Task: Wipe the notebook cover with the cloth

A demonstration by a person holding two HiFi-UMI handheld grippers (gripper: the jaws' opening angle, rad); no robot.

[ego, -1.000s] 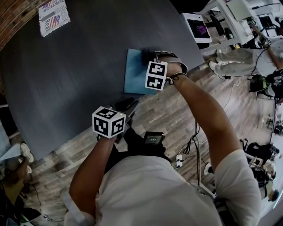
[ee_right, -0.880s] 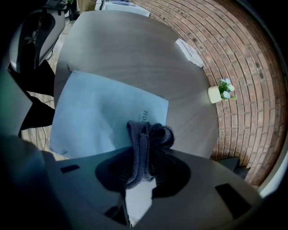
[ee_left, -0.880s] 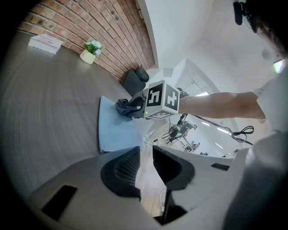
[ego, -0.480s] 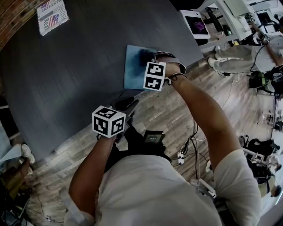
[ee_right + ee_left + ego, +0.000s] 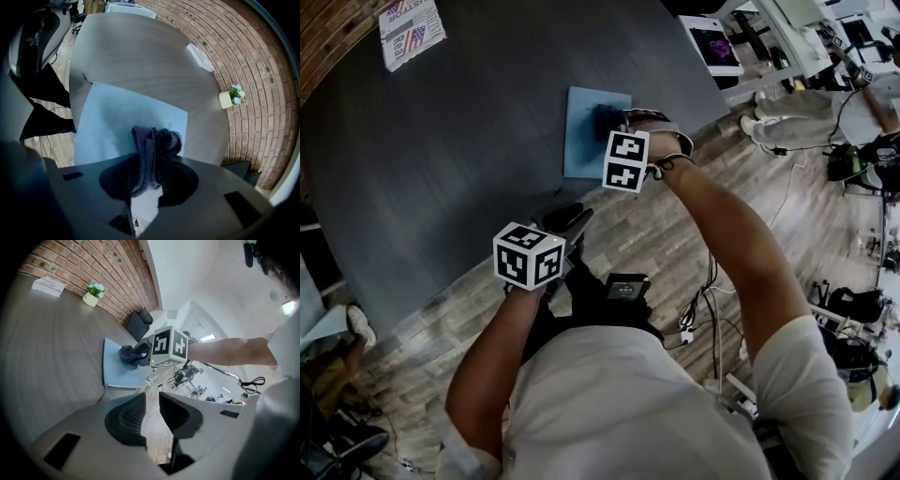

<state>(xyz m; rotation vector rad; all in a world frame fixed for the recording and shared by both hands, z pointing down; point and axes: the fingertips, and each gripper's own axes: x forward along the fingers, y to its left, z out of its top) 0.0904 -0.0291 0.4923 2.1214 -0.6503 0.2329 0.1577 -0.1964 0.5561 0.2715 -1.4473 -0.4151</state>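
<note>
A light blue notebook [image 5: 579,145] lies flat on the dark round table [image 5: 441,159], close to its near edge. My right gripper [image 5: 614,119] is shut on a bunched dark cloth [image 5: 603,116] and presses it onto the cover's far right part. In the right gripper view the cloth [image 5: 153,143] sticks out between the jaws of the right gripper [image 5: 147,180] over the notebook [image 5: 117,117]. My left gripper [image 5: 567,218] hangs at the table's edge, short of the notebook [image 5: 115,371]. The left gripper [image 5: 152,413] has its jaws close together with nothing between them.
A printed booklet [image 5: 412,30] lies at the table's far left. A small potted plant [image 5: 232,97] stands by the brick wall, and a dark chair [image 5: 139,323] sits beyond the table. Wooden floor with cables runs along the near side, with desks and gear at right.
The right gripper has slid the cloth a little leftward across the notebook cover. The left gripper has stayed where it was.
</note>
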